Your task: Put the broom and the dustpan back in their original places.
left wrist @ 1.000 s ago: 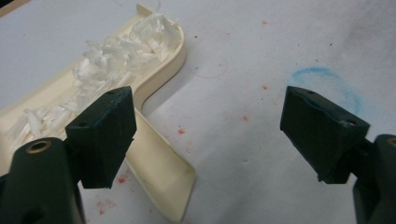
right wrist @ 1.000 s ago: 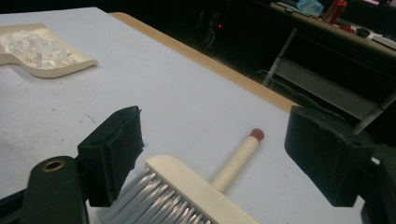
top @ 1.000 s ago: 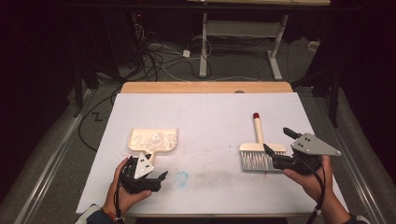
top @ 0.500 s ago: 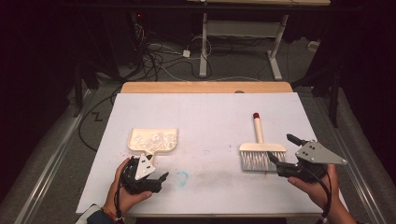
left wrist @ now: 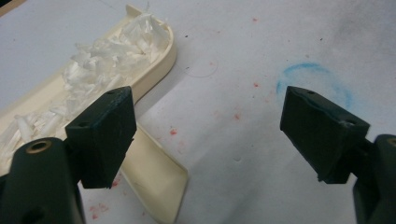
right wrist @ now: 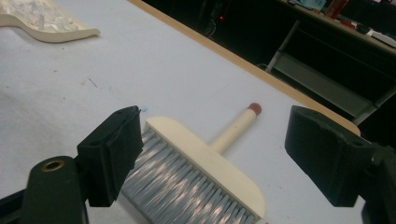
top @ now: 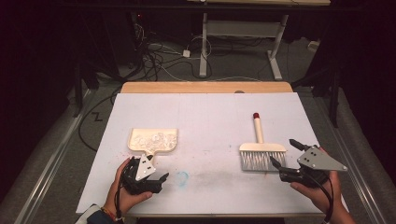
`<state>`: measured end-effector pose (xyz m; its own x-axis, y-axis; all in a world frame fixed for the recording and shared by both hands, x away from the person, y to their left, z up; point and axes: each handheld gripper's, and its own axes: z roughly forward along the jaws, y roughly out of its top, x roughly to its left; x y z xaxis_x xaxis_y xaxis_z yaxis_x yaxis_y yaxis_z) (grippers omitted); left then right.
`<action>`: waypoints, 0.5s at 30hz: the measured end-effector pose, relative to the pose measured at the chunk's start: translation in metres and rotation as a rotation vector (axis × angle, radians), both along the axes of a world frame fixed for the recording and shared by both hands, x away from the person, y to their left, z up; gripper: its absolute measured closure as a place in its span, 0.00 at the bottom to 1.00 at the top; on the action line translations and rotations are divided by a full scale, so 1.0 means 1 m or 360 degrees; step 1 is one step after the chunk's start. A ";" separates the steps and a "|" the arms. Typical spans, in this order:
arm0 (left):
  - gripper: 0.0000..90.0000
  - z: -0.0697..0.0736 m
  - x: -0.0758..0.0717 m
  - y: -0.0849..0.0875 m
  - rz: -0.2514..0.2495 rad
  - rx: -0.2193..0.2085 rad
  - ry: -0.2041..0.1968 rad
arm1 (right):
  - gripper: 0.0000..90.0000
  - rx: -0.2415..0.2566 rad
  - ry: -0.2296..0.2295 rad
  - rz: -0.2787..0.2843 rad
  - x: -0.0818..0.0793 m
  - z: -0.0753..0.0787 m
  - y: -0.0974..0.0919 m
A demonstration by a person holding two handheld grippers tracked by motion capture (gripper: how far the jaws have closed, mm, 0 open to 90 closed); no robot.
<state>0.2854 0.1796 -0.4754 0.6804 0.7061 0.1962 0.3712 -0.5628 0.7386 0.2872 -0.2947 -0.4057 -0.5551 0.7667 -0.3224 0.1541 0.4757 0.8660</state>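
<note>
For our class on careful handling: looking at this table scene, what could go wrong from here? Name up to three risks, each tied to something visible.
1. The dustpan is heaped with white shreds; a tilted lift by its handle could spill them.
2. The open left gripper sits off the handle and might nudge it instead.
3. The open right gripper faces the brush's bristles; closing there could give a poor hold.

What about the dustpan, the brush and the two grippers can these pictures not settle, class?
- Dustpan: left gripper view, the frame edge cuts its far end; one jaw covers part of the handle.
- Brush: right gripper view, bristle tips run off the bottom edge.
- White shreds: high view, too small to identify.
- Left gripper: high view, jaw gap unclear against the hand.
</note>
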 end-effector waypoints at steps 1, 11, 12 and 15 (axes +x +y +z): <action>0.20 0.000 0.000 0.000 -0.0001 0.0003 0.0000 | 0.22 -0.0005 0.0002 0.0003 0.000 -0.002 -0.001; 0.20 0.000 0.000 -0.003 -0.0021 0.0000 -0.0004 | 0.22 0.0019 0.0040 -0.0008 -0.004 -0.020 -0.009; 0.20 0.000 0.000 -0.003 -0.0025 0.0002 -0.0005 | 0.22 0.0028 0.0044 -0.0009 -0.005 -0.022 -0.011; 0.20 0.000 -0.001 -0.004 -0.0031 0.0003 -0.0007 | 0.22 0.0041 0.0051 -0.0021 -0.007 -0.028 -0.015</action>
